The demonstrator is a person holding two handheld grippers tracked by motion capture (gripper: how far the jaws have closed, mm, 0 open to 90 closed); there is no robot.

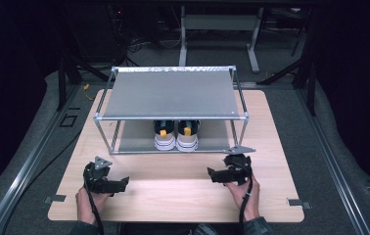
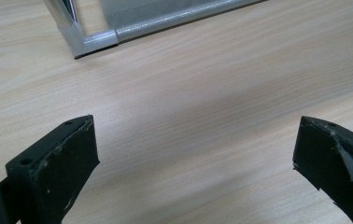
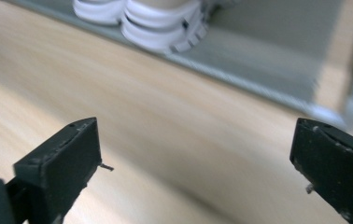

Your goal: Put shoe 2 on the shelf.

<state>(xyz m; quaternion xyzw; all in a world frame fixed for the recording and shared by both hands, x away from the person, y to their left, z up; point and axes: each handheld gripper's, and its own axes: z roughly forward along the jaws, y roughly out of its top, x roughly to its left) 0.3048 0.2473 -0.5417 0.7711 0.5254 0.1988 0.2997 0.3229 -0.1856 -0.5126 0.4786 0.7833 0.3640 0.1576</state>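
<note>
Shoes (image 1: 176,135) sat as a pair on the lower shelf of the rack (image 1: 172,94), heels toward me, side by side and touching, well beyond both grippers. I had the right gripper (image 1: 213,175) on the table (image 1: 271,196) in front of the rack's right front leg, its jaws spread wide with nothing between them. From its own view the white heels (image 3: 158,23) lay ahead and to the left, past a stretch of bare wood. My left gripper (image 1: 123,183) rested near the front left of the table, jaws likewise spread and empty; its view caught the rack's front corner foot (image 2: 88,39) ahead.

I counted two shoes, two shelves on the one rack, two grippers and one table.

From above, the top shelf covered the shoes' toes, so I saw just the heels, each with a yellow tab. The right gripper view was blurred, and it cut the shoes off at the top edge. Beyond the table the room was too dark to read
</note>
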